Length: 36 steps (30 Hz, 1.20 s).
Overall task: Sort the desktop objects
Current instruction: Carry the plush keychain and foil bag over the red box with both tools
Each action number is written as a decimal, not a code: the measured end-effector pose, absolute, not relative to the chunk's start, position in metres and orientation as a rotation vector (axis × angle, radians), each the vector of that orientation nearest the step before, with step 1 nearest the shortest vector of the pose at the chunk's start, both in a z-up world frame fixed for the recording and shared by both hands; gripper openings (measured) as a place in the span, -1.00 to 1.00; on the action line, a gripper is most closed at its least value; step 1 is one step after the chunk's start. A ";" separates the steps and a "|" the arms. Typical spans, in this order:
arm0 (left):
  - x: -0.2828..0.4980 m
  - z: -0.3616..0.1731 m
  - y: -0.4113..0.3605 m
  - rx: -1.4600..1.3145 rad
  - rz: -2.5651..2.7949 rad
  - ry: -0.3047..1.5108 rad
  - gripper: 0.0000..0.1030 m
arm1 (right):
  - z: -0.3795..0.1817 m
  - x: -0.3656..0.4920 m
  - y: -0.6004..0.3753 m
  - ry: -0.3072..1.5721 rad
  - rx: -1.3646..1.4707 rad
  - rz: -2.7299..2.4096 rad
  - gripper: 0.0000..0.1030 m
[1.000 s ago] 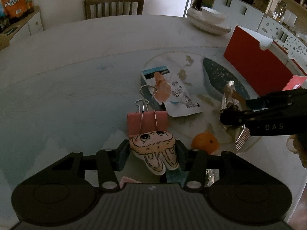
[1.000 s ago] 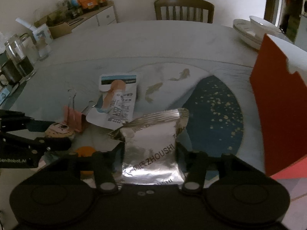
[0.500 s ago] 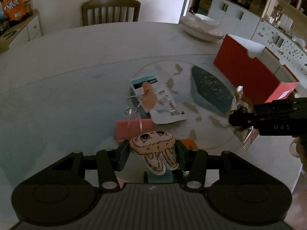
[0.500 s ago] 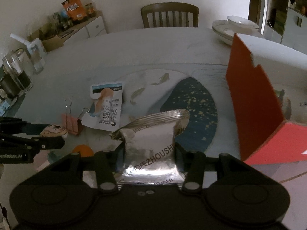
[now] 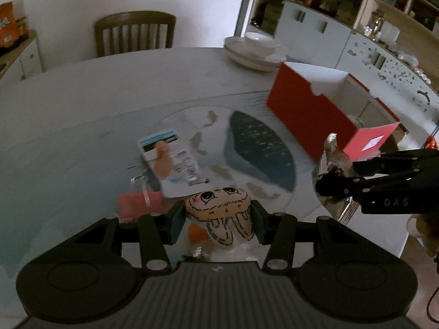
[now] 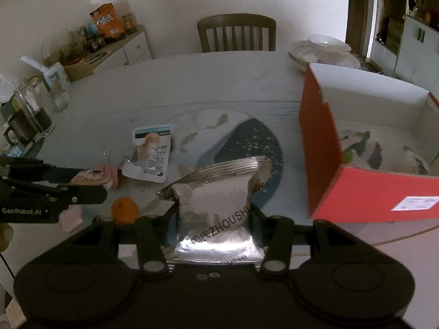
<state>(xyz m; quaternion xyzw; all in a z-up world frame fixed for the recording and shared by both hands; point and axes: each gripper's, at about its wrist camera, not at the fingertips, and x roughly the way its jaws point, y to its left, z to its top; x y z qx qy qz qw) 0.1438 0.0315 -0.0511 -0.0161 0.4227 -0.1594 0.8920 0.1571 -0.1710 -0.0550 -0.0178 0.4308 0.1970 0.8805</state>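
My left gripper (image 5: 216, 216) is shut on a beige tooth-shaped toy (image 5: 222, 213) with a drawn face, held above the table. My right gripper (image 6: 212, 220) is shut on a silver foil snack packet (image 6: 216, 205), also lifted. In the left wrist view the right gripper (image 5: 326, 183) shows at the right with the foil packet (image 5: 333, 156) in it. In the right wrist view the left gripper (image 6: 90, 185) shows at the left with the toy (image 6: 89, 176). An open red box (image 6: 326, 148) with white inside stands to the right and holds several small items.
On the table lie a white snack pouch (image 6: 152, 153), a pink binder clip (image 5: 137, 204), an orange fruit (image 6: 124, 209) and a pink note (image 6: 71, 218). Stacked white dishes (image 6: 321, 50) sit at the far right, a glass pot (image 6: 27, 118) far left, a chair (image 6: 237, 33) behind.
Both grippers have risen with their loads and shifted toward the red box, which now looks larger and closer. The table objects appear lower and farther away.
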 end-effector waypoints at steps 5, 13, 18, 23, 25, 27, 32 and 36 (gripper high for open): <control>0.145 -0.040 0.011 -0.033 -0.362 0.864 -0.04 | -0.042 0.152 -0.188 0.890 -0.025 0.410 -0.03; 0.150 -0.027 -0.026 -0.041 -0.399 0.853 -0.04 | -0.021 0.149 -0.216 0.861 -0.032 0.401 -0.04; 0.155 -0.019 -0.052 -0.041 -0.423 0.838 -0.04 | -0.011 0.150 -0.237 0.841 -0.037 0.403 -0.04; 0.160 -0.013 -0.078 -0.034 -0.443 0.825 -0.04 | -0.003 0.155 -0.261 0.825 -0.030 0.398 -0.04; 0.163 -0.011 -0.089 -0.031 -0.452 0.820 -0.04 | 0.000 0.157 -0.272 0.818 -0.027 0.396 -0.03; 0.166 -0.009 -0.100 -0.023 -0.458 0.814 -0.04 | 0.002 0.161 -0.281 0.814 -0.019 0.396 -0.03; 0.174 -0.004 -0.126 -0.008 -0.475 0.803 -0.04 | 0.005 0.171 -0.308 0.806 -0.004 0.385 -0.03; 0.181 0.000 -0.149 0.006 -0.490 0.792 -0.04 | 0.008 0.179 -0.328 0.796 0.004 0.379 -0.04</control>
